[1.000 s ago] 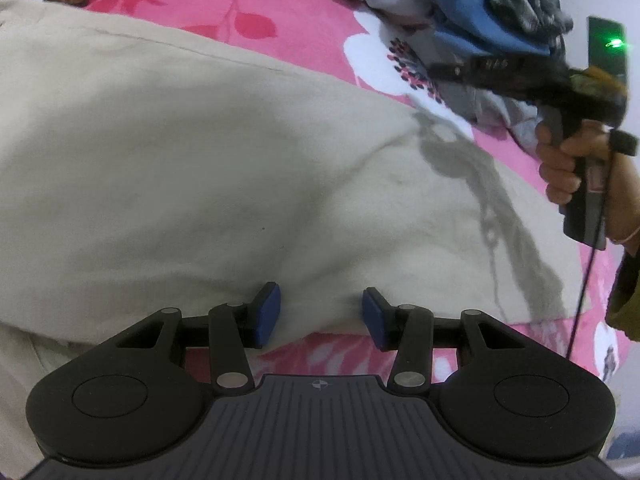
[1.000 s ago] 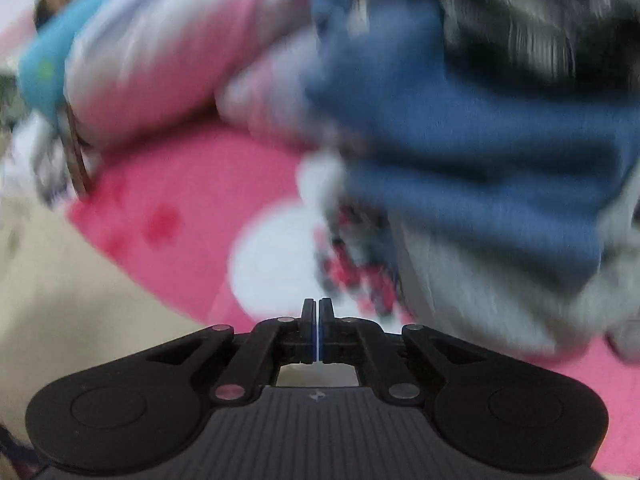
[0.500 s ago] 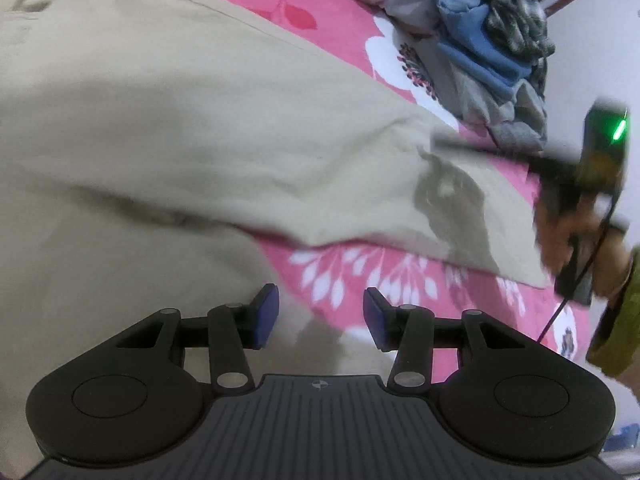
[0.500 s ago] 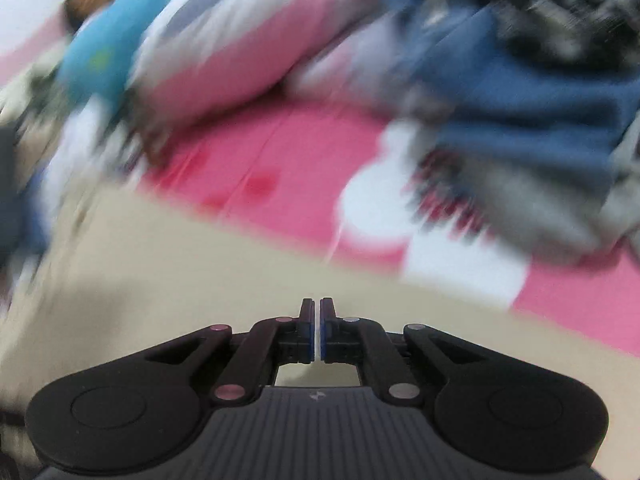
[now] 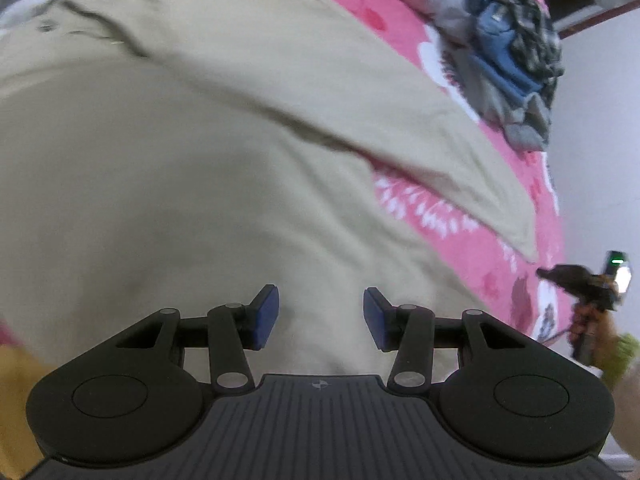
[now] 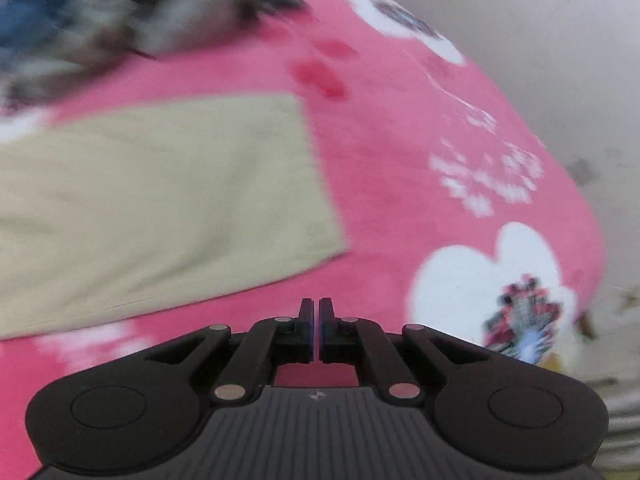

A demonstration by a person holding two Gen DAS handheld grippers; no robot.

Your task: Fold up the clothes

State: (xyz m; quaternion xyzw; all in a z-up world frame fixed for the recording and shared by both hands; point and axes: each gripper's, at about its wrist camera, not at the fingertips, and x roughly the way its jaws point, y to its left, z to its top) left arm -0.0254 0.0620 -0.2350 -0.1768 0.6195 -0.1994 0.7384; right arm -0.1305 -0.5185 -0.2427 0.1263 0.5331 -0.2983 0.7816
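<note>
My beige cotton trousers (image 5: 224, 168) lie spread on the pink flowered bedsheet (image 6: 400, 160), one leg end (image 6: 160, 200) near my right tongs (image 6: 316, 328), which are clenched on nothing. My left tongs (image 5: 320, 316) hang released above the cloth. If I pinch only the top layer, the fold could drag crooked and bunch.
</note>
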